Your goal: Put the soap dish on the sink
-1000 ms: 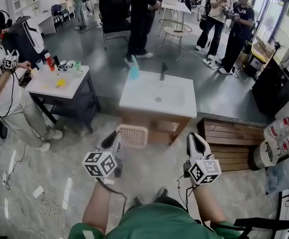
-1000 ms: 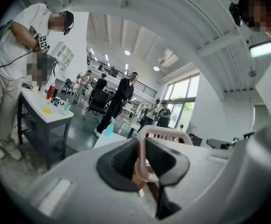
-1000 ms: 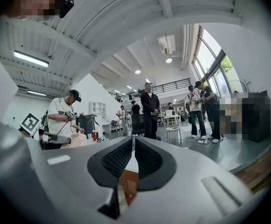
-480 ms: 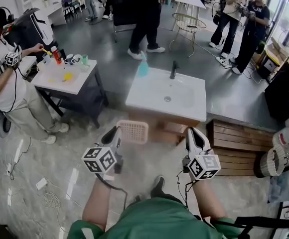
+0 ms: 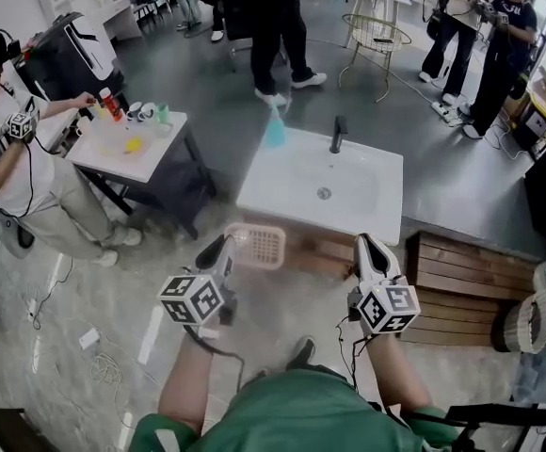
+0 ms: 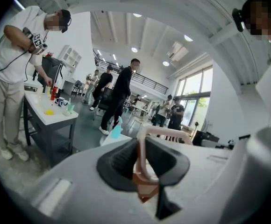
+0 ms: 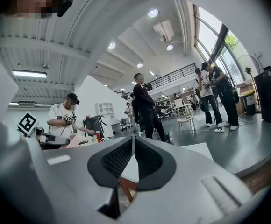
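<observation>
- Head view: left gripper [image 5: 224,250] held out front, low, with the soap dish [image 5: 258,245] at its tip. The dish is a pink slotted basket, clear of the floor, just before the near left corner of the sink [image 5: 271,194] and not on it.
- The sink is white, with a tap [image 5: 339,133] at the back rim and a blue spray bottle [image 5: 274,129] at the back left corner.
- Right gripper [image 5: 366,249] is level with the left one, near the sink's front right, touching nothing.
- Bench [image 5: 151,158] to the left of the sink carries cups and small bottles; a person [image 5: 9,163] stands at it.
- Left gripper view: jaws nearly together, clamped on the dish rim [image 6: 166,133]; the thin pink wall stands upright between them. Spray bottle [image 6: 115,131] and bench [image 6: 46,115] lie beyond.
- Right gripper view: right gripper [image 7: 133,154] has its jaws pressed together, nothing between them. The person [image 7: 66,119] shows beyond at the left.
</observation>
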### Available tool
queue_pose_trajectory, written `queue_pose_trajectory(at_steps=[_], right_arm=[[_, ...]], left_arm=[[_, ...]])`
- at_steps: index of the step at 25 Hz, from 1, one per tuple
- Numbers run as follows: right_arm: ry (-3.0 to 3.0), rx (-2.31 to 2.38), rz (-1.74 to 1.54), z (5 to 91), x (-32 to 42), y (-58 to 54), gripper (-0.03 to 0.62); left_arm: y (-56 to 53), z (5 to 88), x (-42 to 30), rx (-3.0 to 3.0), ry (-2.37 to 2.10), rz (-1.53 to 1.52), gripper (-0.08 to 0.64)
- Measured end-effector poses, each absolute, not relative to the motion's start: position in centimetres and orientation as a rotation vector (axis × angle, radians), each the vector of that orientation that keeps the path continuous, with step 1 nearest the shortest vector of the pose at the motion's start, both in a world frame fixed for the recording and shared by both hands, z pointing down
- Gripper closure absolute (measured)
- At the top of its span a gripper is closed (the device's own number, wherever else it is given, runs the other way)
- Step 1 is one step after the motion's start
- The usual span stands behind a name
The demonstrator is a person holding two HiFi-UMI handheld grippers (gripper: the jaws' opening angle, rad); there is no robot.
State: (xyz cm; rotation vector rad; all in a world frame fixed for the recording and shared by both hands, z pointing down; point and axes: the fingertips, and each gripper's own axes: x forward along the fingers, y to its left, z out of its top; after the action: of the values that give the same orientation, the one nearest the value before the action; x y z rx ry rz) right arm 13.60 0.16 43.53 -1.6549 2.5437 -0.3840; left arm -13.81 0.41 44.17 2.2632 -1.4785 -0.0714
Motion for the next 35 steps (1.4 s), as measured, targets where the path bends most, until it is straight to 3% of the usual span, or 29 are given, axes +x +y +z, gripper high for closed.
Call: queue_pose_trajectory(at_steps=[25, 35], right_arm=[[2.491, -1.655, -0.454, 43.6, 18.5, -9.2, 0.574], [2.447, -1.784, -0.416, 43.2, 14.5, -16.6, 0.574]], left_arm=[[-9.0, 44.5, -8.5, 2.275, -1.441, -0.035, 0.509], [-19.3, 45.7, -12.3, 2.301, -1.31, -0.068, 0.509]])
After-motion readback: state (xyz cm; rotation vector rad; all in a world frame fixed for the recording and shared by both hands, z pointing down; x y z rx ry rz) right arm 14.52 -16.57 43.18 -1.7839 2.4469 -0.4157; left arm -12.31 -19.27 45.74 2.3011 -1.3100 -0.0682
